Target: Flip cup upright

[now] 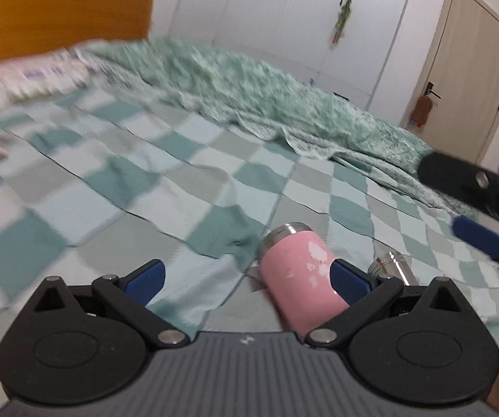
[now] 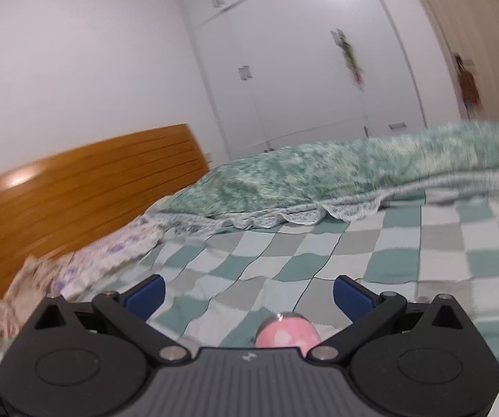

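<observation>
**Cup on its side, between the left gripper's fingers**

The pink cup [image 1: 300, 274] lay on its side on the checked bedspread [image 1: 180, 187], its long axis running away from the left gripper [image 1: 246, 278] and tilted slightly left, steel rim at the far end. It sat toward that gripper's right finger, seemingly touching the blue pad; the fingers stood wide apart, gripping nothing. The right gripper [image 2: 249, 293] was also spread wide and empty, the cup low between its fingers and close to its body. A small shiny metal object [image 1: 393, 266] lay just beside the cup. The left gripper looked better placed to close on it.
</observation>
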